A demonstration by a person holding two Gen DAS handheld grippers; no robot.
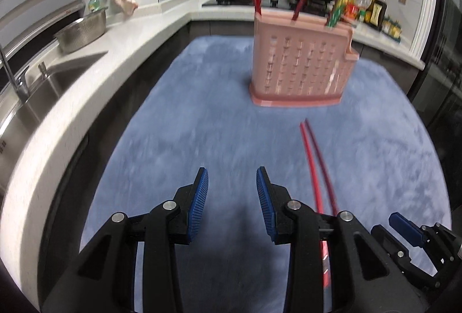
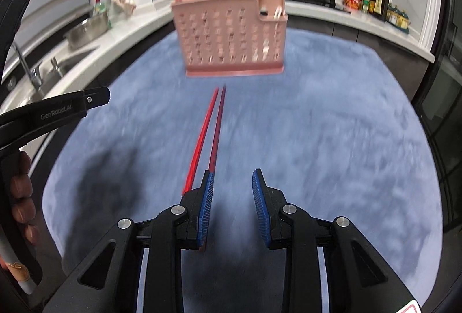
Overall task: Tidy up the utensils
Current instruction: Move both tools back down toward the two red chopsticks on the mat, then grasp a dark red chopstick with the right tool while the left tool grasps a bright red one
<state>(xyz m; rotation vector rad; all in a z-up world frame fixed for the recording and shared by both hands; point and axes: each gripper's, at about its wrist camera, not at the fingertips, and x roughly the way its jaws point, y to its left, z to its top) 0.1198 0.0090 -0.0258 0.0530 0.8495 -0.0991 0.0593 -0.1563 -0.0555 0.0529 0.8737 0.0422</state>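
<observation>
The blue mat (image 1: 202, 116) covers the tabletop and carries every task item. The pink utensil holder (image 1: 300, 65) stands upright at the far side, with red and green chopsticks already slotted in its compartments. One pair of red chopsticks (image 2: 208, 134) lies loose on the mat, near of the holder and pointing toward it.

Left tongs (image 1: 232, 191): spread, nothing between them; the pair lies just to their right. Right tongs (image 2: 232, 191): spread, empty; the pair runs under their left finger.

Step in hand, as judged: approach to pick up the loose pair. The next move calls for centring the right tongs over both sticks before pinching.

Readable writing: "GenRobot.AI" on the left gripper body in the right wrist view.
</observation>
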